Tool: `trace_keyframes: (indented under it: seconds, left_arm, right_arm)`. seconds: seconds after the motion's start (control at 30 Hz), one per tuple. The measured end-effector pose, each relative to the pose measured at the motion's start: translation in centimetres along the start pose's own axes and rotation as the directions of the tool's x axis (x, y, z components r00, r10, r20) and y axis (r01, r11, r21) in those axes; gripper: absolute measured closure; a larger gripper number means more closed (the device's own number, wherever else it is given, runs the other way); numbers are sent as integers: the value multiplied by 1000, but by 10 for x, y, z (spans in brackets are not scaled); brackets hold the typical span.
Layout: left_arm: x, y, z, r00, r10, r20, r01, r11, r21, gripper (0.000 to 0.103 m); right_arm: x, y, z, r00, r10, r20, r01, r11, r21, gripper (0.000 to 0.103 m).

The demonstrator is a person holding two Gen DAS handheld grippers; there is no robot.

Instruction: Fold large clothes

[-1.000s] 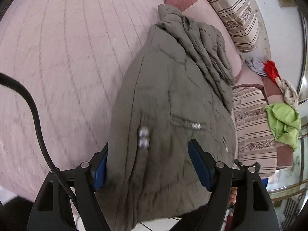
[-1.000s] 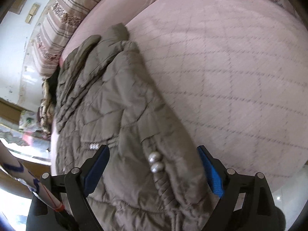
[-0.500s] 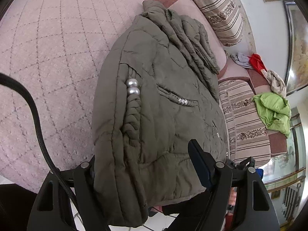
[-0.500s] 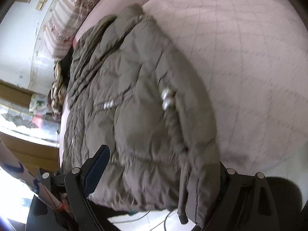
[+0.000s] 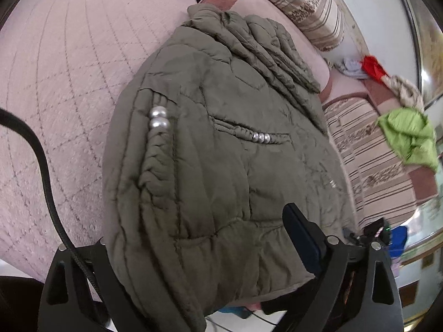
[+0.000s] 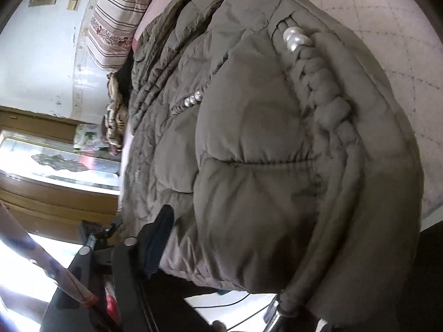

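olive quilted jacket (image 5: pixel 221 149) with pearl beads (image 5: pixel 158 118), both tongs spread wide

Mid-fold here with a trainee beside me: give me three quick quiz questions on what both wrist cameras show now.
1. True or false: the olive padded jacket lies on a pink quilted cover.
2. What colour is the garment on the striped sofa? A red, B bright green, C black.
3. Fill in: the braided trim ends in two ____.

Key: 1 true; 2 B; 3 pearls.
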State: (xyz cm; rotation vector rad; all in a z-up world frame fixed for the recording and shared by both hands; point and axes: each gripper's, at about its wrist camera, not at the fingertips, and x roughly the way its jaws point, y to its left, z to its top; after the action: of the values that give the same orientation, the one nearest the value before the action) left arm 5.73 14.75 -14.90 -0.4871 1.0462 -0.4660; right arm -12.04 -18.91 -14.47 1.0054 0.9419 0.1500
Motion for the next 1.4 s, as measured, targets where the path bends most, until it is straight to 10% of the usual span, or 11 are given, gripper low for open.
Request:
trace_keyframes:
  seconds: [0.27, 0.53, 0.9, 1.4]
  left_arm:
    - [-17, -10, 11, 980, 198, -30, -199, 979, -38, 83]
    - [-65, -64, 22, 980, 179, 88, -182, 983, 36, 87]
    - [-94, -55, -18, 984, 169, 60, -173, 982, 73, 87]
    - [-126, -93, 17, 953, 195, 230, -229, 965, 131, 87]
  right_arm:
    - [-8, 5, 6, 997, -68, 21, 68, 998, 14, 77]
    - [-52, 51, 15, 994, -17, 108, 28, 995, -98, 82]
    - [-96, 52, -15, 996, -35, 87, 47, 988, -145, 83]
    - [-110, 108, 5, 990, -44, 136, 79, 962, -263, 83]
